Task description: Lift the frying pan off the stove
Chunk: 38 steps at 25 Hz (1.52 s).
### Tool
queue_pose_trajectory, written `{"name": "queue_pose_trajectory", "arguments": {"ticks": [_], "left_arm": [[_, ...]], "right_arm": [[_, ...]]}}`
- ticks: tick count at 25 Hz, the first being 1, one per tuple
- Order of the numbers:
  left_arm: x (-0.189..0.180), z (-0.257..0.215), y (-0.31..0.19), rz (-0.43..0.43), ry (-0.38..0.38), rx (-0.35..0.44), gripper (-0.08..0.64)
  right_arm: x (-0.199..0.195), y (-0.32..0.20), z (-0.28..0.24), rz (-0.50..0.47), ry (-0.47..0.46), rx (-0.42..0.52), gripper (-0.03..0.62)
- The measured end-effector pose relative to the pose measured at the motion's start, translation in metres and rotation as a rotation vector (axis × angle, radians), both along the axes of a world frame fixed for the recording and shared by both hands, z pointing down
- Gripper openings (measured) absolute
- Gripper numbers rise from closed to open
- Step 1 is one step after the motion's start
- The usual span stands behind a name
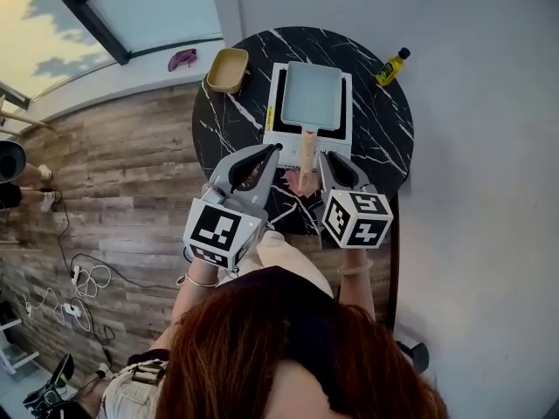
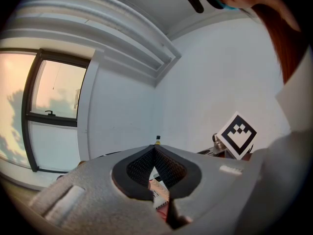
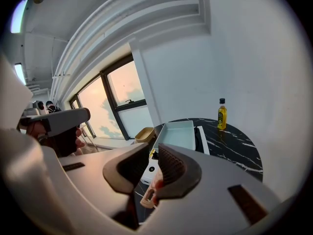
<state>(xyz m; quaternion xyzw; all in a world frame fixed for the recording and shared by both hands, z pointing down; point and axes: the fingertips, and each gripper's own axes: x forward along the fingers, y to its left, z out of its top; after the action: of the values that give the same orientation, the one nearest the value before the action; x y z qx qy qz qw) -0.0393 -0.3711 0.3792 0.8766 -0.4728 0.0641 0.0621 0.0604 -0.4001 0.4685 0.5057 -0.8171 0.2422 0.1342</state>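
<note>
Stock as I see it from my station, all placed by the stove.

1. Stove (image 1: pixel 281 136): a flat white rectangular box on a round black table (image 1: pixel 384 138) with a marble look and white veins.
2. Frying pan (image 1: pixel 312 94): rectangular, pale grey-blue and smooth, with low walls. It sits flat on top of the stove, not lifted. Its handle (image 1: pixel 307 157) is straight pale wood with a slotted end, and it reaches out past the stove's near edge towards me.
3. Right gripper (image 3: pixel 153 148): grey shell, dark ribbed pads. It is by the stove's near edge, just right of the handle. The jaws stand a little apart. The handle's end shows low in the gap, close to one pad, and I see neither pad pressing on it.
4. Left gripper (image 2: pixel 154 148): same build, off the stove's near left corner. The tips touch, leaving an oval opening behind them, and it grips nothing.
5. Bowl (image 1: pixel 227 70): tan, matte, a rounded rectangle, just left of the stove's far left corner.
6. Bottle (image 1: pixel 392 66): small, yellow and dark-capped, right of the stove's far right corner and standing apart from it.
</note>
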Motion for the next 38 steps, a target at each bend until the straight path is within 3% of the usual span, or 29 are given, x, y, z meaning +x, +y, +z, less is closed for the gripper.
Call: {"name": "queue_pose_trajectory", "arguments": {"ticks": [17,28,38], "left_arm": [[-0.007,0.031,-0.018,-0.030,-0.018,-0.083,0.012],[-0.004,0.036,-0.025,-0.026,-0.036,-0.097,0.012],[-0.006,0.043,-0.034,-0.038,-0.052,-0.114,0.012]], "right_arm": [[-0.006,-0.028,0.067,-0.022,-0.036,-0.167,0.141],[-0.009,-0.042,0.102,-0.021,-0.125,-0.275,0.195],[-0.016,-0.055,0.130,-0.034,-0.286,-0.409,0.245]]}}
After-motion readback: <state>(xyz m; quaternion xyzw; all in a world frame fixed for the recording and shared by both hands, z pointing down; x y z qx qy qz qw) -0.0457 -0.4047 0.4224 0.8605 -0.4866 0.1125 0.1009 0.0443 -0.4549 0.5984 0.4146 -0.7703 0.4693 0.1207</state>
